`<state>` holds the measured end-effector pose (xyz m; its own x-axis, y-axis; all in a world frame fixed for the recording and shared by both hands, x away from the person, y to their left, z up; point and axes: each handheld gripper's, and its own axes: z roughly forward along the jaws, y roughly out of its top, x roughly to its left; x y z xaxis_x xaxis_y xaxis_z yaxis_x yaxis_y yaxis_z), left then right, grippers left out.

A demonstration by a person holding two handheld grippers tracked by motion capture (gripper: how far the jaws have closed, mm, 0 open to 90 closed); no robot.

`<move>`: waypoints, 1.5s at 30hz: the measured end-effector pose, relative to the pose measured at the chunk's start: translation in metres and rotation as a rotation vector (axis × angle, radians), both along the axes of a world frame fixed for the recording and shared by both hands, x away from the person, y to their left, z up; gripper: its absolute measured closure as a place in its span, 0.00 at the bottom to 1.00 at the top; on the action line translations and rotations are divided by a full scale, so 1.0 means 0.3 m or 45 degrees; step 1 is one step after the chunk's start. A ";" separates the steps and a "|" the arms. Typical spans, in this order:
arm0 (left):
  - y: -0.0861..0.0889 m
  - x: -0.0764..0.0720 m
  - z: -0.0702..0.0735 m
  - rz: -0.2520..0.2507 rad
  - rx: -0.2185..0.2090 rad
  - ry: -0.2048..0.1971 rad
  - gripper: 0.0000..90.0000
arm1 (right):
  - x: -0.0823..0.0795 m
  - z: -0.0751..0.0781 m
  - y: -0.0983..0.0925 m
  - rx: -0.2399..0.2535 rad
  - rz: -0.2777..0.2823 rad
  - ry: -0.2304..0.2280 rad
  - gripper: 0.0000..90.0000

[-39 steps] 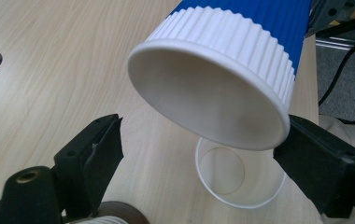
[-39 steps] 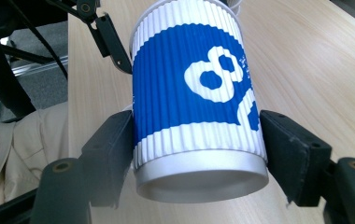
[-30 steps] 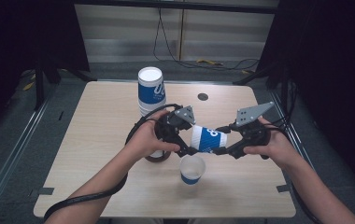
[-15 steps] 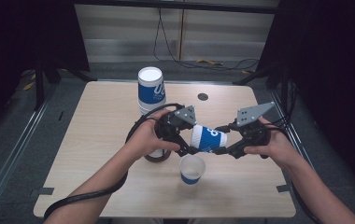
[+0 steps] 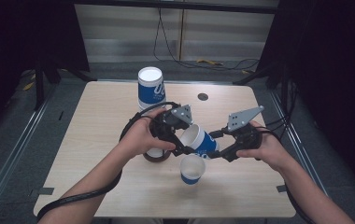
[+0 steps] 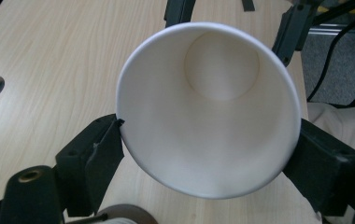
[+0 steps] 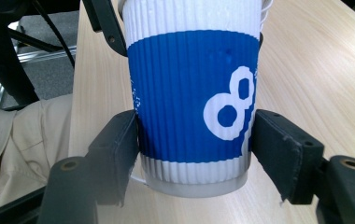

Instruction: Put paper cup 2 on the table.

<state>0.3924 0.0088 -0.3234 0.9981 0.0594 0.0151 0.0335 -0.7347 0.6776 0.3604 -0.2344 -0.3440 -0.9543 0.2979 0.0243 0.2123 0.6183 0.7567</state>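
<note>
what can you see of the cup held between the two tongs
The held cup is a ribbed paper cup, white with a wide blue band and a white printed mark. It lies on its side above the table, its empty white inside facing the left tongs, which pinch it near the rim. The right tongs clamp its base end. Just below it an upright cup stands on the table.
</note>
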 end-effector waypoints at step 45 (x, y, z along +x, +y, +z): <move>0.223 -0.058 0.003 0.080 0.233 0.079 0.20 | 0.005 -0.038 -0.079 0.005 -0.208 0.019 0.17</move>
<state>0.3749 0.0756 -0.3224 0.9919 0.1236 -0.0296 0.1205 -0.8407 0.5280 0.3618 -0.2580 -0.3555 -0.8925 0.4492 0.0394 0.3211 0.5717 0.7551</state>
